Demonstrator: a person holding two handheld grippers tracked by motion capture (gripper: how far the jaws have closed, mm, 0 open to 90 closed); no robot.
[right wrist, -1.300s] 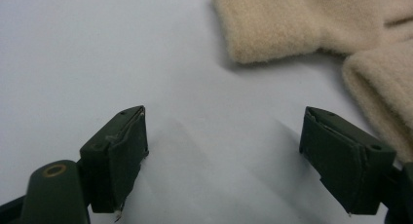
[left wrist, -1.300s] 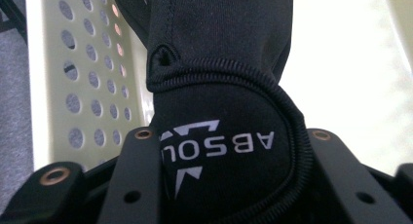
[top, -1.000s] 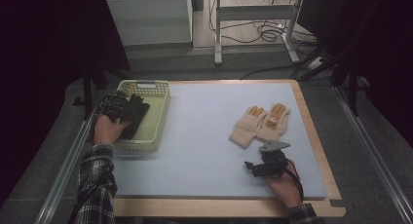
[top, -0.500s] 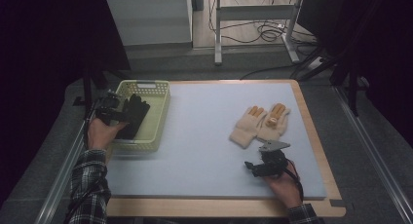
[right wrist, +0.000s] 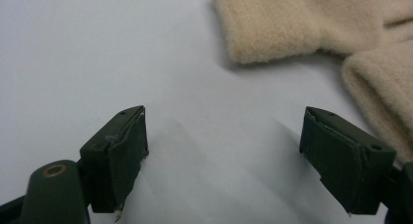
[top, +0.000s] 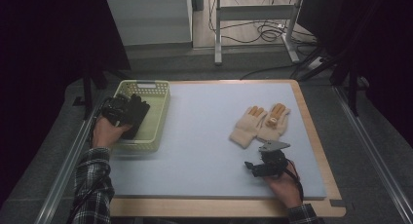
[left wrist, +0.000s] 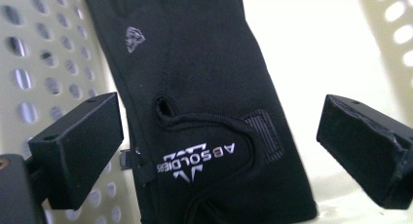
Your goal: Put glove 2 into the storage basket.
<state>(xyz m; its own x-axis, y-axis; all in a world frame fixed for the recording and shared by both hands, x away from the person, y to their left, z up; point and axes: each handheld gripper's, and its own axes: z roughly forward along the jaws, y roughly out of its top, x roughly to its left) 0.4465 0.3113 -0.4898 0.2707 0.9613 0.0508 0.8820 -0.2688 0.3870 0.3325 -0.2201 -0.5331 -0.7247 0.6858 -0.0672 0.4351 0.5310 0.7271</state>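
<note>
A black glove (top: 138, 116) lies in the pale yellow basket (top: 158, 95) at the table's left. My left gripper (top: 117, 112) hovers at the basket's near-left corner. In the left gripper view its jaws have just been opening and stand wide apart. The black glove (left wrist: 204, 112), with white lettering on its cuff, lies between them, and the pads do not press on it. A pair of beige knit gloves (top: 260, 122) lies at the right. My right gripper (top: 251, 166) rests open on the mat just in front of them, with only bare mat (right wrist: 195, 87) between its jaws.
The perforated basket wall (left wrist: 48, 63) stands close beside the left jaw. The beige glove cuffs (right wrist: 292, 24) lie just beyond the right gripper's jaws. A wooden rim (top: 311, 136) borders the pale blue mat (top: 204, 136). Dark floor and table legs lie beyond the far edge.
The left gripper's jaws have spread apart and let go of the black glove, which stays in the basket. The left hand shifted only slightly. The right hand and beige gloves have not moved.
</note>
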